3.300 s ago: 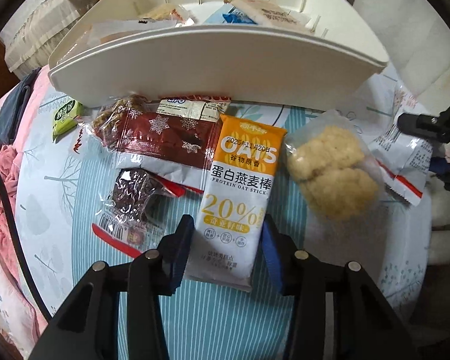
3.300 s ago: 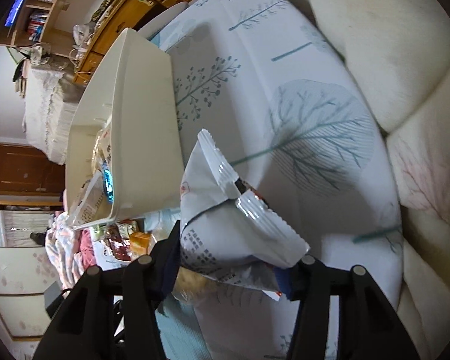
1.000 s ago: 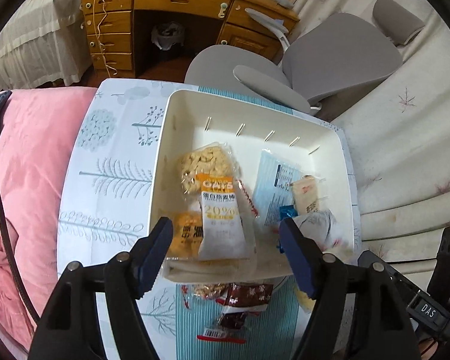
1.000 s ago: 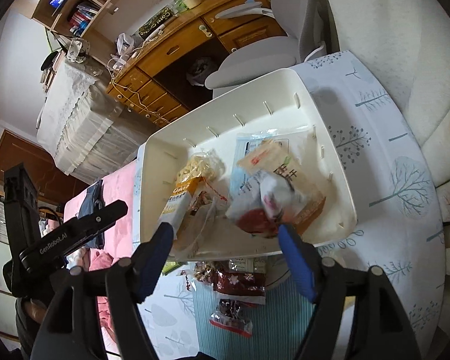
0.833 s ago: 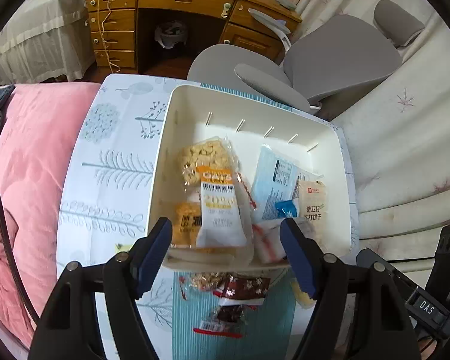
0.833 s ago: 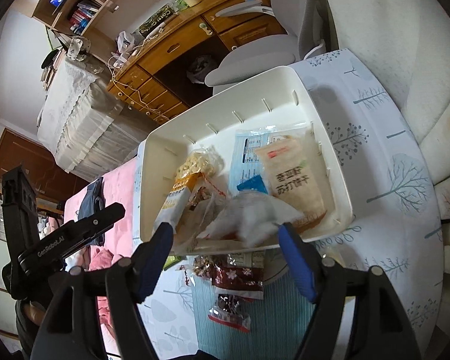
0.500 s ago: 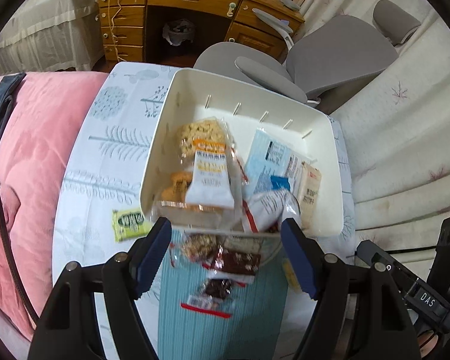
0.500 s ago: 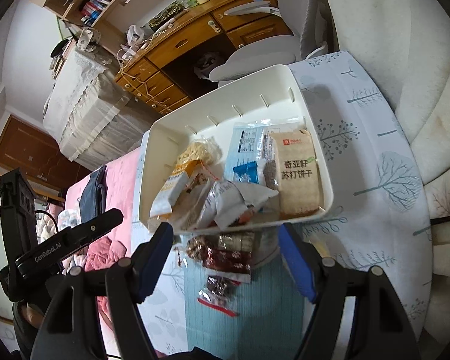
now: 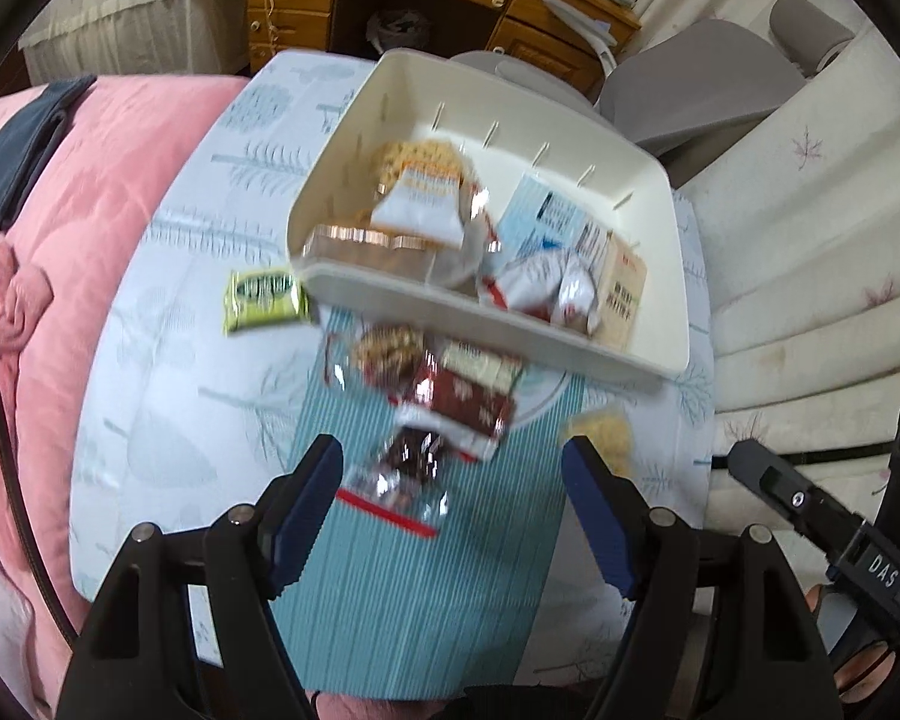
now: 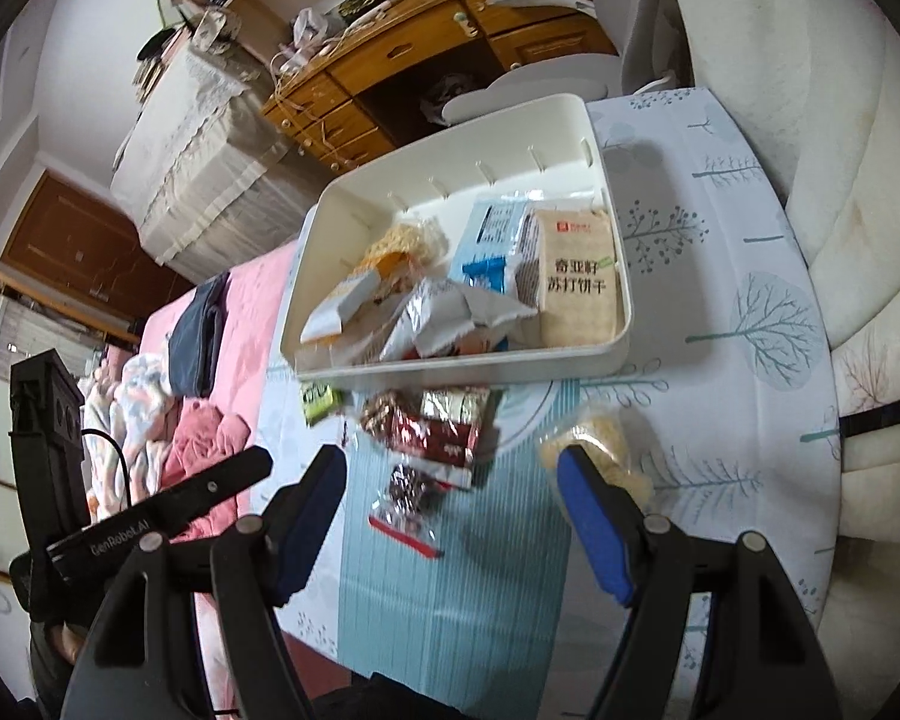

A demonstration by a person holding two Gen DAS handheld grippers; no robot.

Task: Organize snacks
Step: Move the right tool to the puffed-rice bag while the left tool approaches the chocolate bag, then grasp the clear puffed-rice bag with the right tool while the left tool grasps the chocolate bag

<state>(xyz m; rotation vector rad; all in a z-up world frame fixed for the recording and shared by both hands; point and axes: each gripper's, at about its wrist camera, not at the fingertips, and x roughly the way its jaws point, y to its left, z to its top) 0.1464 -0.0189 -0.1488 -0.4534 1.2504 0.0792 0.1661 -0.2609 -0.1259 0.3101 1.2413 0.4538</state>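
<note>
Both grippers hang above the worktop (image 9: 168,396), pointing steeply down, and neither holds anything. The left gripper (image 9: 453,516) has its jaws spread wide with only the striped teal part of the cloth and the clear bag of dark snacks (image 9: 405,468) showing between them, well below. The right gripper (image 10: 450,516) likewise has its jaws spread and empty; in its view the same clear bag (image 10: 408,495) lies between the blue pads on the worktop below. A cream-white bin (image 10: 468,369) stands toward the far side of the worktop, already holding several packets: a white and orange oat bar (image 10: 345,303), a puffed yellow snack in clear wrap (image 10: 402,240), a blue and white packet (image 10: 492,234), a beige cracker pack (image 10: 579,279) lying against the right wall, and a crumpled white wrapper (image 10: 450,315) near the front wall. Outside the bin, just in front of it, lie a dark red packet with snowflakes (image 9: 462,399), a small green packet (image 9: 264,294) to the left, and a pale yellow rice-cracker pack (image 10: 600,438) to the right, partly behind the right gripper's finger (image 10: 594,516). A pink quilt (image 9: 72,180) lies left of the worktop.
</note>
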